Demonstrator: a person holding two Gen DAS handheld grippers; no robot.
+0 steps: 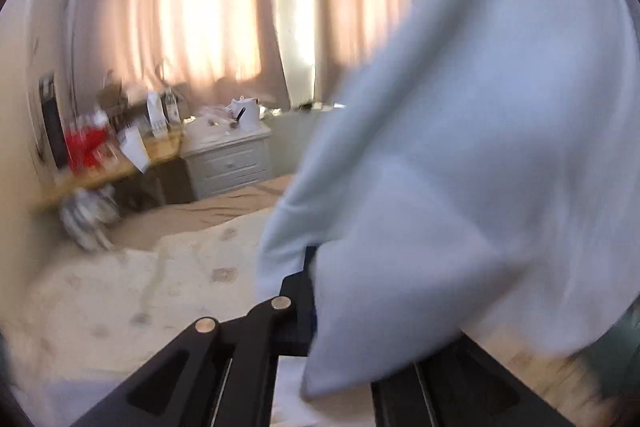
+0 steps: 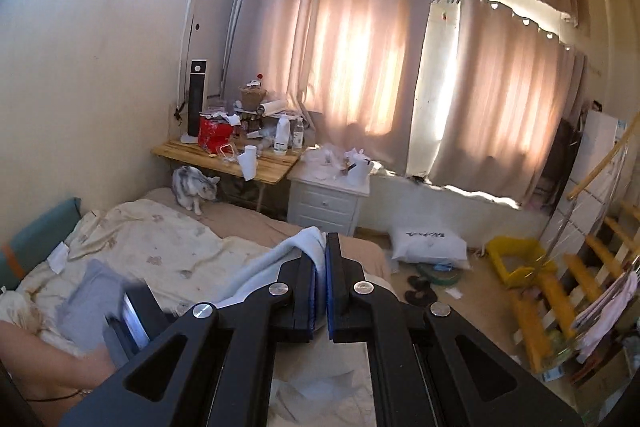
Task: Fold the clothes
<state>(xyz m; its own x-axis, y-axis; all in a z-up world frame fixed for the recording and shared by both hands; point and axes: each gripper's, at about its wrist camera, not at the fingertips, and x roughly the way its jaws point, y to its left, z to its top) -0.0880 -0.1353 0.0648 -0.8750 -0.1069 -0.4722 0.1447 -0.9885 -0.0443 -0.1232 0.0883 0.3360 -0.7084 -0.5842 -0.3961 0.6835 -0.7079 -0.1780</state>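
Right wrist view: the right hand-held gripper (image 2: pixel 325 259) has its jaws pressed together on an edge of the pale blue garment (image 2: pixel 276 259), which drapes away from its left finger toward the bed (image 2: pixel 160 239) below.
Left wrist view: blurred; the same pale blue garment (image 1: pixel 460 147) hangs close before the lens and covers the right finger of the left hand-held gripper (image 1: pixel 310 267), so only the left finger shows.
Left jaws: closed, with cloth draped over them; the blur leaves it unclear whether the pads pinch a fold, though I judge they do.
Where the garment is: held up in the air between the two hand-held grippers, above the bed, not laid flat.
Done so far: by my reading, the garment is picked up at two points, and no fold shows in it.
Left to do: spread it on the bed, fold it, set it down; a grey-blue cloth (image 2: pixel 94 303) to the left of the right hand-held gripper may be another piece, which I cannot settle.
Count, hand-held grippers: two.
Count, garments in hand: one.
Count, other cloth on the bed: one, unsure.
Count, cat (image 2: pixel 194 189): one, at the far end of the bed beyond the right hand-held gripper.
Count, wooden surface (image 2: pixel 224 157): one, cluttered.
Count, white nightstand (image 2: pixel 328 203): one.
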